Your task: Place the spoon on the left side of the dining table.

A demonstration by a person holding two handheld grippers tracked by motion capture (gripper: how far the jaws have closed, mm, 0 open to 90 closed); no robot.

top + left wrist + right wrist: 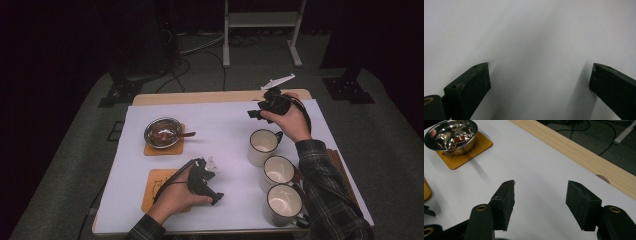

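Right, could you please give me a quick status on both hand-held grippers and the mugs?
Left hand-held gripper open, empty, low over white sheet. Right hand-held gripper open, empty, beyond the far mug. Three mugs untouched in a row. Nothing in the way.

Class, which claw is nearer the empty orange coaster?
Left. The left claw sits just right of the orange coaster; the right claw is far across the table.

A wooden tabletop [210, 96] carries a white sheet [225, 130]. On the sheet, left of the three mugs [277, 170], lie two orange coasters; the farther coaster [150, 149] bears a steel bowl [162, 132], the nearer coaster [155, 185] sits below it.
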